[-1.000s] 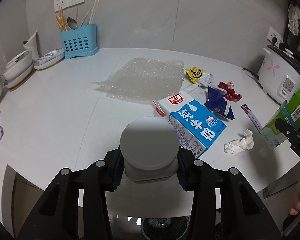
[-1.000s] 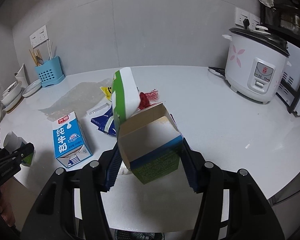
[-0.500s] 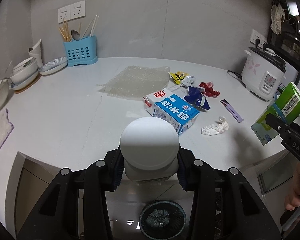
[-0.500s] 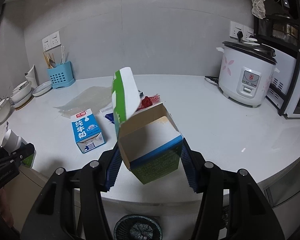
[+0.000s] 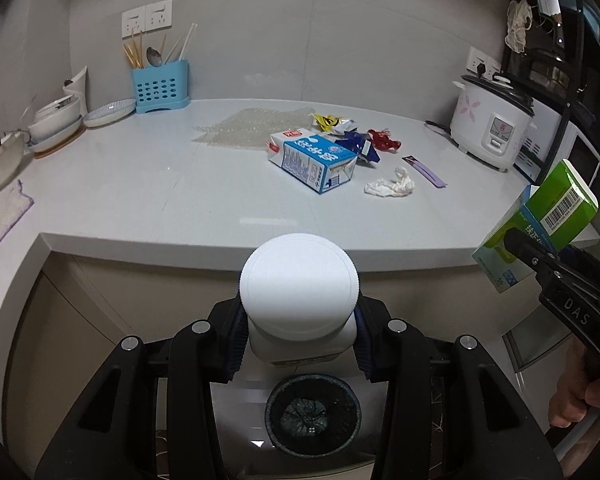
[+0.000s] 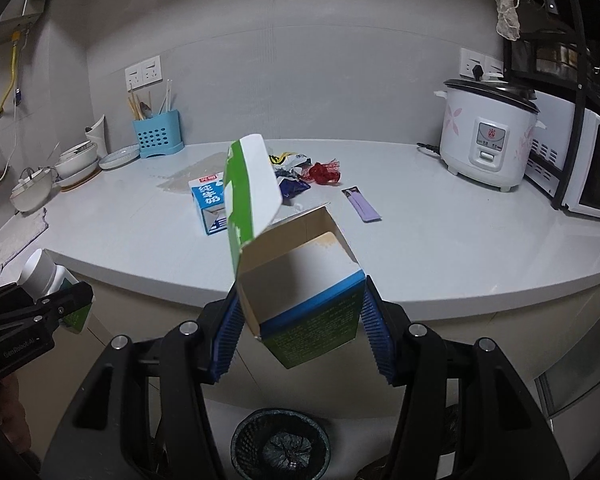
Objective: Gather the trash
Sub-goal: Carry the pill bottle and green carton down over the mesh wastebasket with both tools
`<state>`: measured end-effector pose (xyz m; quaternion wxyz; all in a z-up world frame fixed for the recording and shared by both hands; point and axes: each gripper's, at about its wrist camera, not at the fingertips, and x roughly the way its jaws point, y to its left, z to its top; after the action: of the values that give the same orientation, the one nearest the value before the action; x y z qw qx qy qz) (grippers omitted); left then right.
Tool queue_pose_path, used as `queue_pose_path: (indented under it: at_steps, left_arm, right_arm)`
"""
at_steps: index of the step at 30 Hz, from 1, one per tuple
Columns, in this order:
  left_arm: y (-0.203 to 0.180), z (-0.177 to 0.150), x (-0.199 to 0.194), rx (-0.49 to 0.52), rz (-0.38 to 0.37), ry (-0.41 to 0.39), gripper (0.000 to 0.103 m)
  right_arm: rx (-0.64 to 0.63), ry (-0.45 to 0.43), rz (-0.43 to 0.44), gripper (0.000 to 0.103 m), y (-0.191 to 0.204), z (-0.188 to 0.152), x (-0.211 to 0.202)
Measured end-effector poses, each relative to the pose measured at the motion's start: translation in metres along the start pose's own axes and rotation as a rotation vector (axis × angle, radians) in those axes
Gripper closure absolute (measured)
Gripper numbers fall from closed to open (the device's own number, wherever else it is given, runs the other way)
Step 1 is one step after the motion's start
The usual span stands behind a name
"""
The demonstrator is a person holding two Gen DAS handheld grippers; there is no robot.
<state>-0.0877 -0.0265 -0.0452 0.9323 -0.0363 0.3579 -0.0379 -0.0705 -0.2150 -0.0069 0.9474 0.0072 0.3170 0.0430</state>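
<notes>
The left claw (image 5: 299, 346) is closed partway on a white jar (image 5: 299, 300), its blue pads pressing the jar's two sides just below the wide white lid, which faces the camera. The right claw (image 6: 300, 332) is likewise closed partway on a green and blue carton (image 6: 300, 300), gripped by its two sides, top open, with the green and white flap standing up and leaning left above the claw. In the left wrist view that same carton (image 5: 540, 224) hangs off to the right of the left claw, with a hand (image 5: 576, 396) on the handle below it.

Both claws hang out past the front edge of the bench (image 5: 140, 184), off its surface. Directly below and just ahead of each claw, on the floor, stands a round dark mesh waste bin (image 5: 314, 416) lined with a black bag.

Ahead of the claws, on the bench, the remaining trash lies grouped: a blue and white milk carton (image 5: 314, 160) on its side, a crumpled white tissue (image 5: 390, 185) to its right, a purple strip (image 5: 426, 170) beyond that, and dark blue (image 5: 356, 146), red (image 5: 385, 140) and yellow (image 5: 326, 120) wrappers behind. A sheet of bubble wrap (image 5: 244, 130) lies flat to the left of the carton.

Far right of the claws stands a white rice cooker (image 6: 486, 134); far left, a blue utensil holder (image 5: 159, 86) and stacked bowls (image 5: 56, 118).
</notes>
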Motion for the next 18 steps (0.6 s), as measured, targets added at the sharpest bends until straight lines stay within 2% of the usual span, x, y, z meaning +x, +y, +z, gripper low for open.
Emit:
queue_pose_path:
  at_steps: [6, 10, 18]
  left_arm:
    - [-0.004, -0.050, 0.009, -0.011, -0.023, 0.034, 0.060]
    - [-0.003, -0.077, 0.027, -0.025, -0.041, 0.061, 0.060]
    - [-0.001, -0.119, 0.073, -0.028, -0.032, 0.112, 0.060]
  right_arm:
    - [0.003, 0.039, 0.025, 0.050, 0.002, -0.047, 0.004]
    - [-0.010, 0.068, 0.038, 0.050, 0.006, -0.081, 0.022]
    - [-0.035, 0.150, 0.010, 0.050, 0.014, -0.136, 0.072]
